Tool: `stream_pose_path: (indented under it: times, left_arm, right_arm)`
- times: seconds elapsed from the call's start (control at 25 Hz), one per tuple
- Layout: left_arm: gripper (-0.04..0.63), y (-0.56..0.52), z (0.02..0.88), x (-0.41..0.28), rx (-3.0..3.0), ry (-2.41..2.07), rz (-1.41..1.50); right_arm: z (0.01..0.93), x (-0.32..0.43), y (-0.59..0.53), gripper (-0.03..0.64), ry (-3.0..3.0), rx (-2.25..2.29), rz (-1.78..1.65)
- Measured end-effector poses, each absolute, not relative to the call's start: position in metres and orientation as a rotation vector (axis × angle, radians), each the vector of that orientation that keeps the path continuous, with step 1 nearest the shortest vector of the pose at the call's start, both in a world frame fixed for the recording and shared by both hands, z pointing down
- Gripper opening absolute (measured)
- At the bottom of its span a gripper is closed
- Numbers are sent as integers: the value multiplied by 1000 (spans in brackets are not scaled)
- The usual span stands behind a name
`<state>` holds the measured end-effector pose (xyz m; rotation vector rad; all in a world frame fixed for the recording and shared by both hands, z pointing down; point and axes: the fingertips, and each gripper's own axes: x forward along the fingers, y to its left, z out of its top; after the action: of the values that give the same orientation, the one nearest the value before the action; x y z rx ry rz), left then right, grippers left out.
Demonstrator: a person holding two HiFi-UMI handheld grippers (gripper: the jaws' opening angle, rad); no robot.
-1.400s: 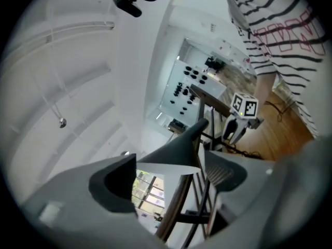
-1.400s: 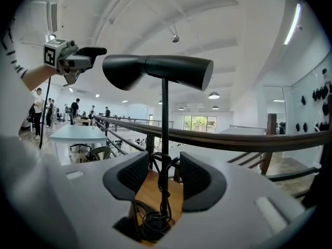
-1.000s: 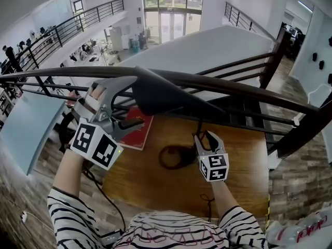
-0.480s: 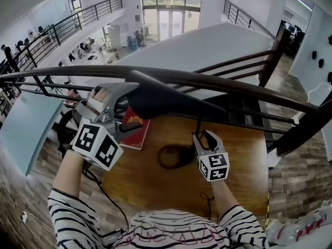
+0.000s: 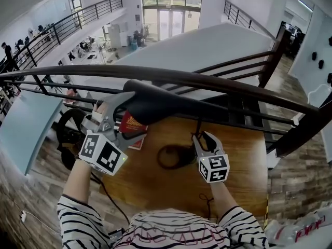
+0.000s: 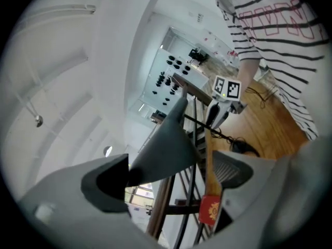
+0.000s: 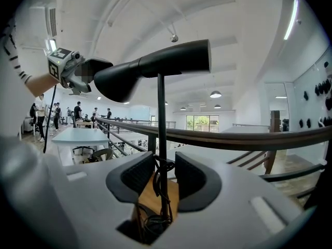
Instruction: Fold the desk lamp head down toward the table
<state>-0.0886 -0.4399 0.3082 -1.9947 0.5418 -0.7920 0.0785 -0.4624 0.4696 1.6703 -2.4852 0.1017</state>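
While your left gripper has its jaws spread round the wide mouth of the lamp head, one pad sits against the rim and the other stands clear. That head lies nearly level, up above the bench and just under the railing.

Your right gripper points almost level at the stem. Its jaws have just been closing, with the thin stem and a loop of cord between them, though a slim gap shows beside one pad.

On the bench's brown wood you have the round base right by your right gripper, and a red book at the far left corner, partly under the lamp head.

Beyond the railing the room drops to an office floor with desks, and tall windows close the far end. Plank flooring runs to the right of the bench.
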Motion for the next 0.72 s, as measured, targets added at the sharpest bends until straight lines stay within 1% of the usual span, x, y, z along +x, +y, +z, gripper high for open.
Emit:
stream_pose_path:
  times: [0.2,0.48,0.72]
  left_arm:
    - [506,-439,334,-92,-2083,562,-794]
    - [495,-431,398,-91,-2278,585,-766]
    - [498,-422,446,-76,-2497,574,-692]
  right_arm:
    - [468,79,-462,126,-2483,1676,105]
    - [471,72,-460,123,-2478,1688,103]
    - [470,69,-459,120,-2469,1701,114]
